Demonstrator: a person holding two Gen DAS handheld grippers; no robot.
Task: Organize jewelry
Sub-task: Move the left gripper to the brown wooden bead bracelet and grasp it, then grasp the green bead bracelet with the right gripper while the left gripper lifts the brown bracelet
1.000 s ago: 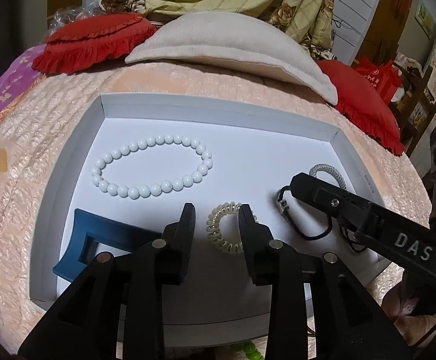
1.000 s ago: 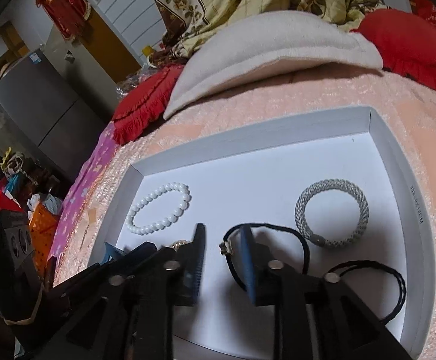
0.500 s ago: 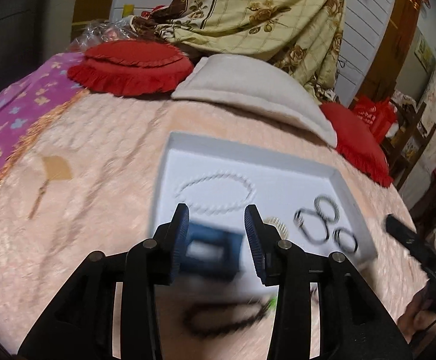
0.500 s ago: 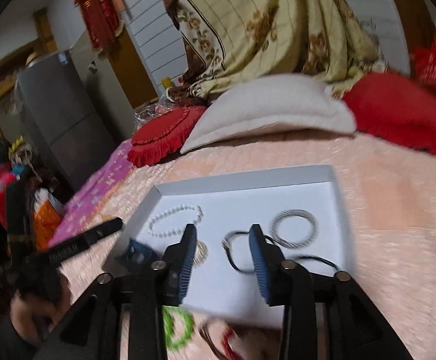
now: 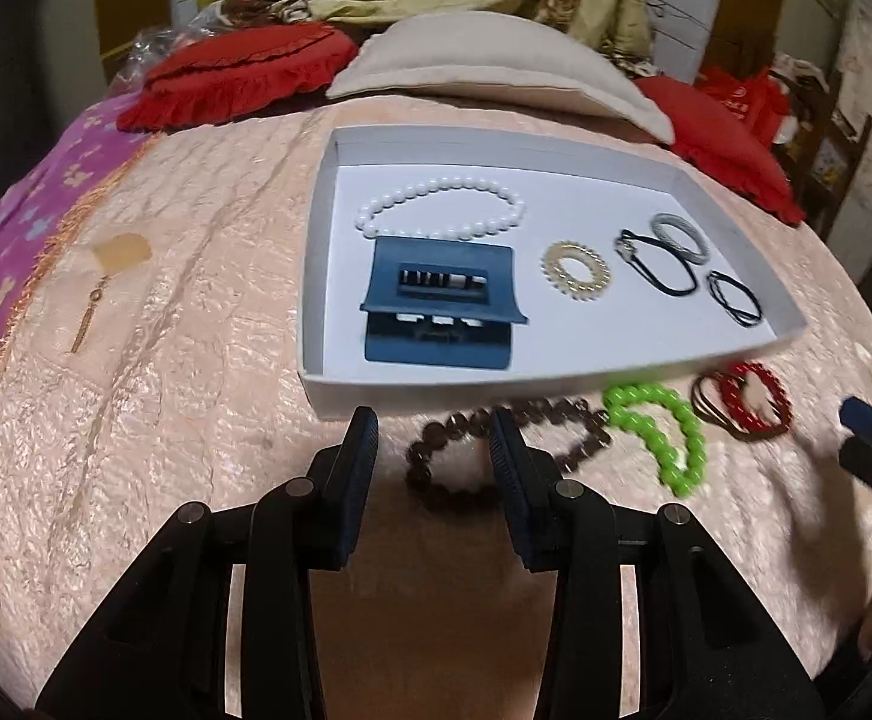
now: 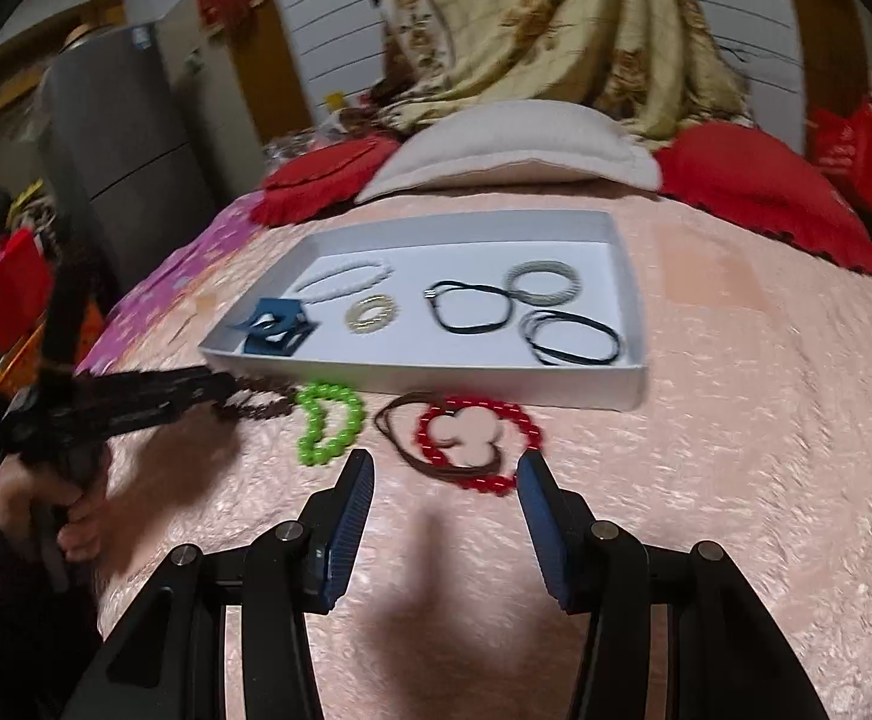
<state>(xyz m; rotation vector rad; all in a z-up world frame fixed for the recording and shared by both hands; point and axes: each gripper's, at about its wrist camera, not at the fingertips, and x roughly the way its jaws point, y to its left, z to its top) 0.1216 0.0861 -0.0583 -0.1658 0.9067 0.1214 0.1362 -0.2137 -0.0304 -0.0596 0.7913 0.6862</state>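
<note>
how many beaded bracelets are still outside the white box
3, all on the bedspread in front of the box: dark brown bracelet leftmost, green bracelet in the middle, red bracelet rightmost.

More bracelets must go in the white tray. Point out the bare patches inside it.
White cardboard tray: bare floor along the near wall, between the blue plastic hair clip and thin black cord loop. The right end is crowded with hair ties; the white bead bracelet fills the far left.

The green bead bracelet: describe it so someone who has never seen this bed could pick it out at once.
Find the white tray on the pink bedspread; outside its near wall lies a row of loose pieces. The green bead bracelet is in the middle of that row, between a dark brown bead strand and a red bead bracelet. It alone is neon green and bent into a crescent.
</note>
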